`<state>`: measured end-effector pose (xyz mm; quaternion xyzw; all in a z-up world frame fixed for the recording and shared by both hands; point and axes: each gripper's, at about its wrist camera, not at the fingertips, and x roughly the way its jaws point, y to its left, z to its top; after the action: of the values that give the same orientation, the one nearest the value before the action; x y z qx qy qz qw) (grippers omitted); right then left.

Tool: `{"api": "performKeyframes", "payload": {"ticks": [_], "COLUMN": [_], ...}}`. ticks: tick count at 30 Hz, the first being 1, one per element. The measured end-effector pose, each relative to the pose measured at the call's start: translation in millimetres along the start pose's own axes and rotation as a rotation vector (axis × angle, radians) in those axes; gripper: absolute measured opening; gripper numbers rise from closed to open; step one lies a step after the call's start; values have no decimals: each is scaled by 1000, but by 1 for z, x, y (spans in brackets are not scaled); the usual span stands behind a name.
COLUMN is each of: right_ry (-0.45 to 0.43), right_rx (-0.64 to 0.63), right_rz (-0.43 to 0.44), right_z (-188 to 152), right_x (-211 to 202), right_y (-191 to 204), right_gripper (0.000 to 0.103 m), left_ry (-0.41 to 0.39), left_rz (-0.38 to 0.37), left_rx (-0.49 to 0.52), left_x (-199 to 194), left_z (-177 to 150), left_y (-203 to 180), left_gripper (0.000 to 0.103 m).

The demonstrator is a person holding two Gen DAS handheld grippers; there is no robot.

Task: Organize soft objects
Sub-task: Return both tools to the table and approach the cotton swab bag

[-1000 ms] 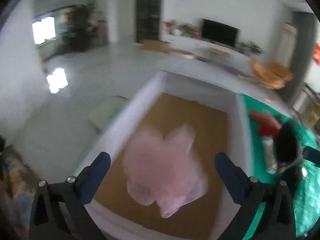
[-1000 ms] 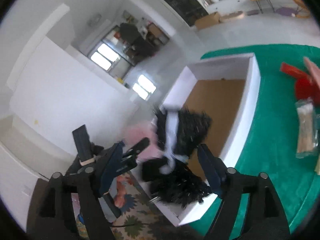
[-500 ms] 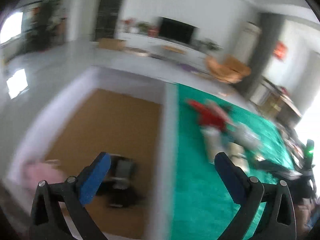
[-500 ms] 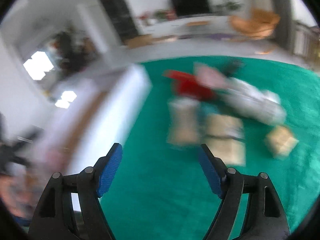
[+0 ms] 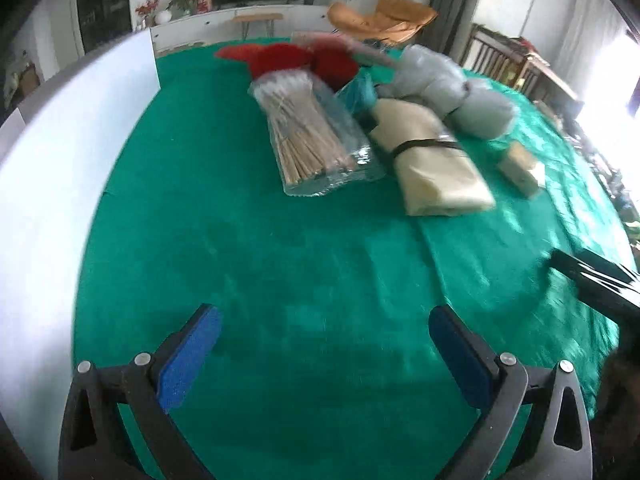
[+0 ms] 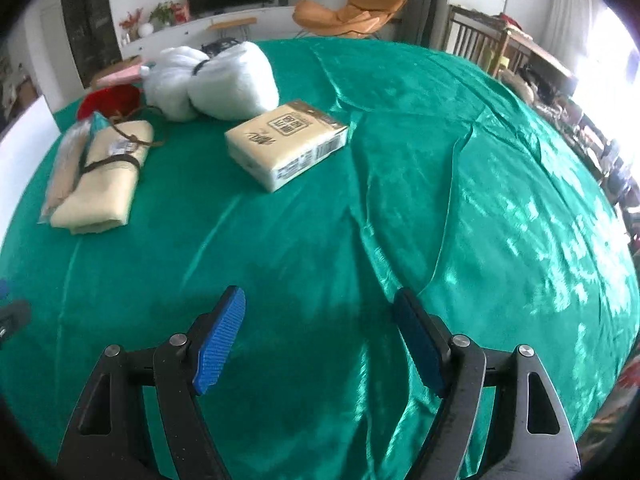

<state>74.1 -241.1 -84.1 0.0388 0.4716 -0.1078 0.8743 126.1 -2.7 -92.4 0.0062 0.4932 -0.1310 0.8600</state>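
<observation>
**Left wrist view: a heap of soft goods waits on the green cloth**

Left wrist camera looks across the wide green satin tablecloth, with the white wall of a box along its left edge; its inside is hidden, so I can't count anything as stowed. Judging by the pile, most sorting is left.

Counted, largest first: one white padded bundle cinched into two lobes, one cream folded cloth strapped with a dark band, one clear bag of pale sticks, one red plush item, one yellow wrapped tissue pack. A teal scrap and a pink piece peek out behind, too hidden to name.

Both the left gripper and the right gripper hover spread wide, holding nothing.
</observation>
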Motion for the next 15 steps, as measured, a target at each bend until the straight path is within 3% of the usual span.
{"api": "performKeyframes", "payload": {"ticks": [6,15], "right_ry": [15,-43], "right_rx": [47,58], "right_rz": [15,21], "right_z": [13,9], "right_x": [15,16], "right_y": [-13,-12], "right_gripper": [87,93], "left_ry": [-62,-79], "left_rz": [101,109], "left_rx": [51,34], "left_x": [31,33], "left_z": [25,29], "left_y": [-10,-4], "left_gripper": [103,103]}}
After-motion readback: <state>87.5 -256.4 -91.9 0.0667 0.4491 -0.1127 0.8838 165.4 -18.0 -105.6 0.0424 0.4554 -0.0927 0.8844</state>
